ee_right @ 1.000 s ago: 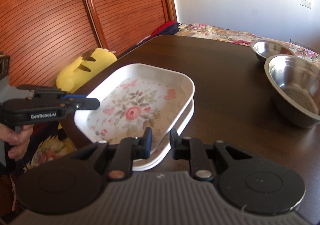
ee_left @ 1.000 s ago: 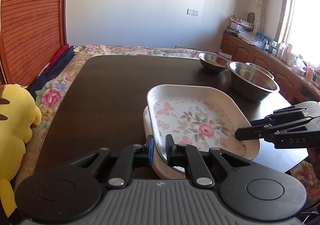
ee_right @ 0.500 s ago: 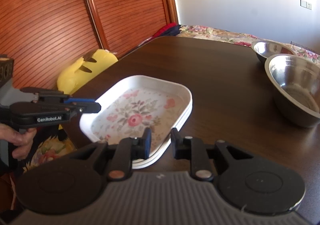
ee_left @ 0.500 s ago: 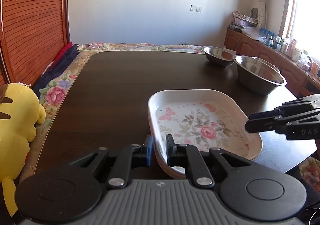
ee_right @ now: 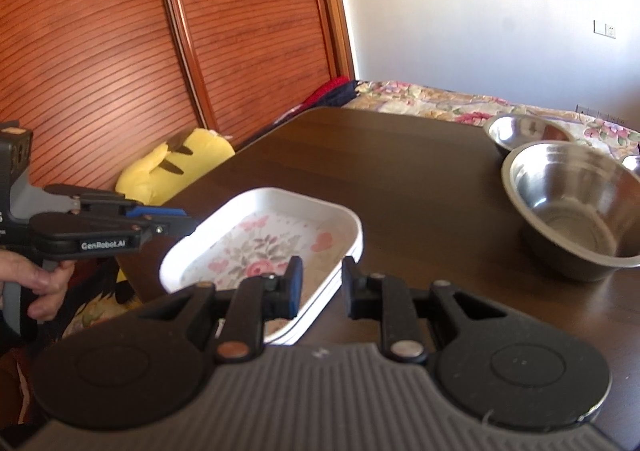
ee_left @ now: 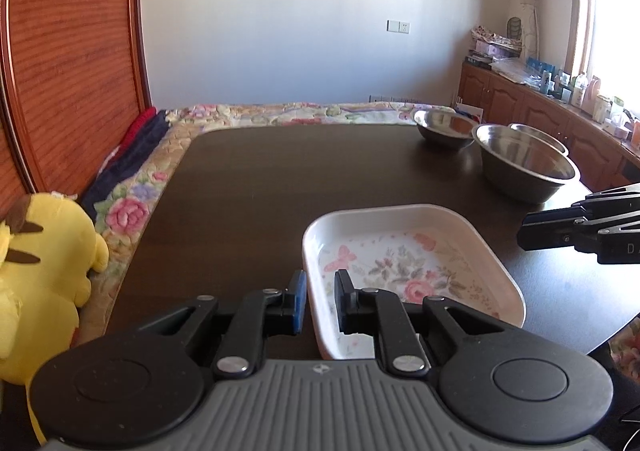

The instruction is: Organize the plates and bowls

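The dark wooden table (ee_left: 280,179) serves as the sorting surface, and its whole left half lies bare, probably as room for shifting things. A yellow plush toy (ee_left: 44,271) sits off its left edge on a flowered bedspread (ee_left: 132,207), no part of the job. At the far right the steel ware is gathered by kind: a large bowl (ee_left: 524,167) nearest, a smaller bowl (ee_left: 444,125) beyond it, and the rim of a third bowl (ee_left: 536,129) showing behind the large one. Whether that third one touches it I cannot tell. The flowered plates (ee_left: 400,209) lie at the near edge, nested one in another with their rims lined up, which suggests the plate pile is settled there. The left gripper (ee_left: 321,291) straddles the top plate's near left rim. Its jaws are opening with the rim between them and a gap on either side, so this reads as letting go. The right gripper (ee_right: 320,279) hangs to the right of the pile, clear of it, jaws drawn together on nothing, likely waiting for the bowls.
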Tool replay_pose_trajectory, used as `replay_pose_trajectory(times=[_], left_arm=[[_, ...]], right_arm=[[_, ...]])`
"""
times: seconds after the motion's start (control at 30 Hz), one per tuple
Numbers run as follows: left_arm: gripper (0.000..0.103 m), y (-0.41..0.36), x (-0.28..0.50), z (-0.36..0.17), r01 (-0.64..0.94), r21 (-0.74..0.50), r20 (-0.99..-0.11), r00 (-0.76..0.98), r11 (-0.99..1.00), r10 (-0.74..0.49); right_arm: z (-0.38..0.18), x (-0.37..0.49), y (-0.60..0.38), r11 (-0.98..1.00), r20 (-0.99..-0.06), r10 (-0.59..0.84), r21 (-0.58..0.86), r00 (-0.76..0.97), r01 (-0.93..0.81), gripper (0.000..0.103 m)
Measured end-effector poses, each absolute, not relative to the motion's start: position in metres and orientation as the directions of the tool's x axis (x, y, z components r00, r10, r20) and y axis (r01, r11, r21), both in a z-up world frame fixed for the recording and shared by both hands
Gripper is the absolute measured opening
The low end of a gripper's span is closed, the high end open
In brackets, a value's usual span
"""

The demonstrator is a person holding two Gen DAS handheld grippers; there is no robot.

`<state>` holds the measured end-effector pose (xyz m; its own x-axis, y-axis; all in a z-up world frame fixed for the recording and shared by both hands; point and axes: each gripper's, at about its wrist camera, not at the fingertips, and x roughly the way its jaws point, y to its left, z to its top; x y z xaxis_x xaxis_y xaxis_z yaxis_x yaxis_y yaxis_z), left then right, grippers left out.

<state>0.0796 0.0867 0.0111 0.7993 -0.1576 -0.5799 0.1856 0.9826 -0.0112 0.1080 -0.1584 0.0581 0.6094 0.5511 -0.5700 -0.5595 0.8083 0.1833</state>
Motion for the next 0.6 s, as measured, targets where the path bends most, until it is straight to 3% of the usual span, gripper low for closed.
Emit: replay_pose_trajectory(times=[0.47,0.6], left_arm=[[0.017,0.035,0.096,0.036,0.263,-0.019,-0.533,0.814,0.965,-0.232],[0.022,0.012,0.106,0.041,0.298,-0.031,-0.520,0.811,0.954,-0.270]], right_arm=[[0.084,0.117,-0.206,0.849,-0.472,0.508,0.135,0.721,-0.511,0.024],[0.087,0.122,-0.227,0.868,-0.455,0.478,0.117,0.751,-0.482,0.024]])
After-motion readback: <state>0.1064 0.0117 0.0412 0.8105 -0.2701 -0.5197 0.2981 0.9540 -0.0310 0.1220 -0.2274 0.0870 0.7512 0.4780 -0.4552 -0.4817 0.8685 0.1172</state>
